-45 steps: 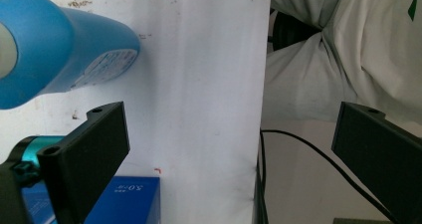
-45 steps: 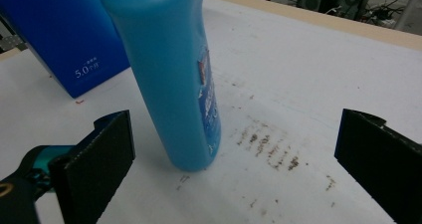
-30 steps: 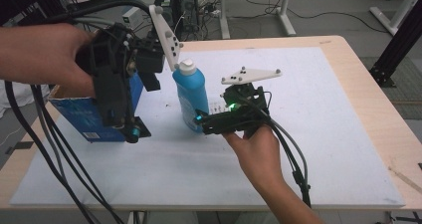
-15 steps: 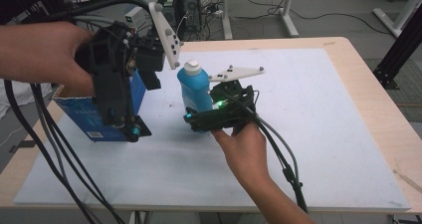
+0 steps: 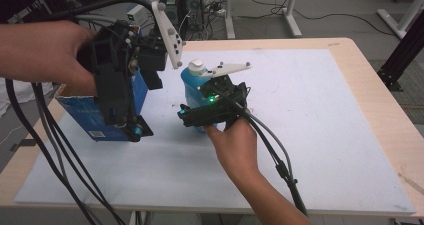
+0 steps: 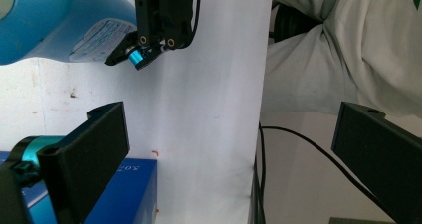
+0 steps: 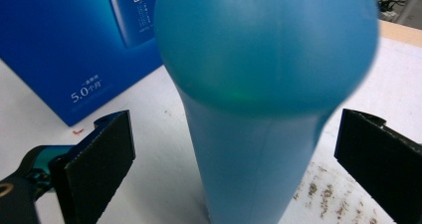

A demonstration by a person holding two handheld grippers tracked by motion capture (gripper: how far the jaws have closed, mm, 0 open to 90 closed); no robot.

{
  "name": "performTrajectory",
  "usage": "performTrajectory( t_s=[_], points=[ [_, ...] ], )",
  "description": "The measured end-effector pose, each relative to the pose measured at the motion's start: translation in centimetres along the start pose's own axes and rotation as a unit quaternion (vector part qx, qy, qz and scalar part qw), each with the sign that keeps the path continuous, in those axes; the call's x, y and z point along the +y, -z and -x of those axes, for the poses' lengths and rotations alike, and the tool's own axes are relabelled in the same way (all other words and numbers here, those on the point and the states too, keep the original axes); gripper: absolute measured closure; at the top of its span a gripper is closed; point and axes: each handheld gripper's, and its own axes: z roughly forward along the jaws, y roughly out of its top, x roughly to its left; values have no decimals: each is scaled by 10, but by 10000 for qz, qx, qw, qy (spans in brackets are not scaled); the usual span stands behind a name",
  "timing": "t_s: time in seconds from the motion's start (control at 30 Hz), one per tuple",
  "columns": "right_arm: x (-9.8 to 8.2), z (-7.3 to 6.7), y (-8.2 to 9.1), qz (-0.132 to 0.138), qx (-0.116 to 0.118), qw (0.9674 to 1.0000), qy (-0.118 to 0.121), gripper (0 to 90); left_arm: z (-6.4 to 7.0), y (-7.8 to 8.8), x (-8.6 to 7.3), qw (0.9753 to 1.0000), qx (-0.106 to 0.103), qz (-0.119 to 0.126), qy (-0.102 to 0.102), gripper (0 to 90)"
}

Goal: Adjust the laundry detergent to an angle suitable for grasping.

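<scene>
translucent blue plastic bottle w/ white cap and pale printed label, dark blue cardboard box left of bottle w/ white lettering, white foam mat under both, speckled brown near bottle base, light wood table, black left gripper w/ teal knob, black right gripper w/ green light

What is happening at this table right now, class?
A person holds a gripper in each hand over a white mat. The right gripper is open with its jaws on either side of an upright blue bottle, not yet closed on it. The left gripper is also open, holding nothing, and hangs over a blue box that stands on the mat to the left of the bottle.
</scene>
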Motion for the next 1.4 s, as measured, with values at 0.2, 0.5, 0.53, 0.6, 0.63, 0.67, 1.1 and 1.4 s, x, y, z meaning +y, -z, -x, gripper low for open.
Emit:
performTrajectory(
  t_s=[0.2,0.5,0.53,0.6,0.63,0.67,1.1,1.4],
  points=[
    [0,2,-3,28,17,10000,-59,46,-1,0,-1,10000,-11,14,10,17],
    [-1,2,-7,10,116,9999,-72,159,-2,-1,-3,10000,-24,33,25,17],
    [-2,3,-8,-16,113,9999,-76,159,-2,-1,-3,10000,-26,33,29,17],
    [-2,3,-9,-47,104,9999,-90,160,-2,-1,-3,10000,-26,25,24,16],
    [-2,3,-10,-46,95,9999,-112,165,-2,-1,-4,10000,-27,25,32,17],
    [-2,3,-10,-28,113,9998,-131,186,-2,-1,-4,10000,-27,26,33,17],
    [-2,5,-12,-48,184,9997,-139,307,-3,-3,-4,10000,-43,28,38,17],
    [-3,6,-14,-43,91,9999,-125,338,-3,-3,-5,10000,-46,58,63,17]
  ],
)
